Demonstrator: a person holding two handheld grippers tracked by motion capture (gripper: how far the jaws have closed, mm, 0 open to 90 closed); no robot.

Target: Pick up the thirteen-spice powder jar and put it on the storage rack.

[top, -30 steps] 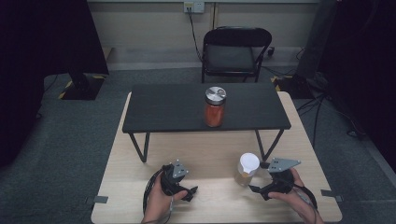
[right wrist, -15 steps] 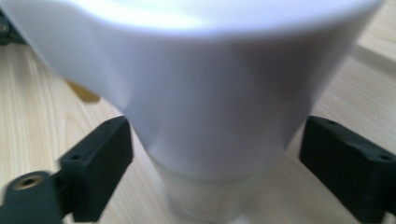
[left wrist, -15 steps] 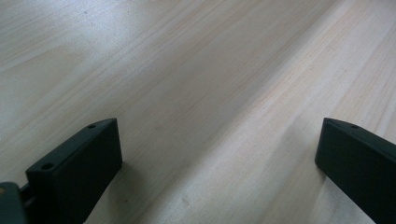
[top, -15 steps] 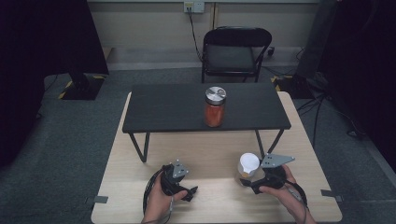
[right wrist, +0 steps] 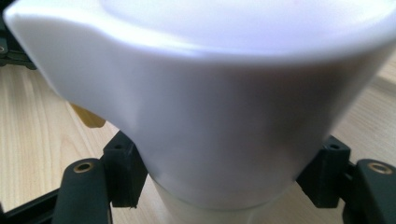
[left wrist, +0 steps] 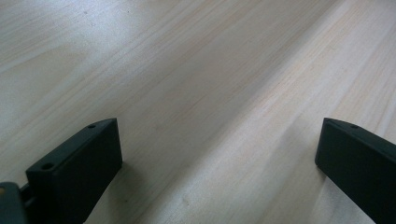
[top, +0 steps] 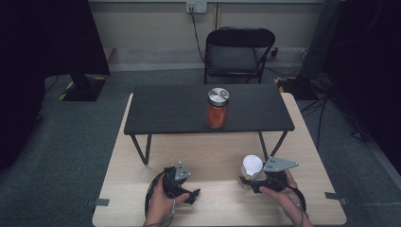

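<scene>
A bottle with a broad white cap [top: 252, 165] stands on the light wooden table [top: 213, 151] at the front right. My right gripper [top: 247, 182] lies level at its base, held by a hand. In the right gripper view the white cap [right wrist: 210, 102] looms close, and the right gripper [right wrist: 224, 182] has a black pad against each side of the narrower body beneath it. Its jaws have just been closing with the bottle between them. My left gripper [top: 191, 194] rests at the front left, open, and the left gripper view has its jaws [left wrist: 219, 154] wide apart over bare wood.
A low black bench [top: 165, 111] stands across the middle of the table, with a silver-lidded jar of orange contents [top: 217, 109] on it. A black folding chair [top: 236, 52] stands beyond the table. Dark screens flank both sides.
My right gripper edged left to the white-capped bottle and its jaws closed on it. The left gripper, jar and bench stayed where they were.
</scene>
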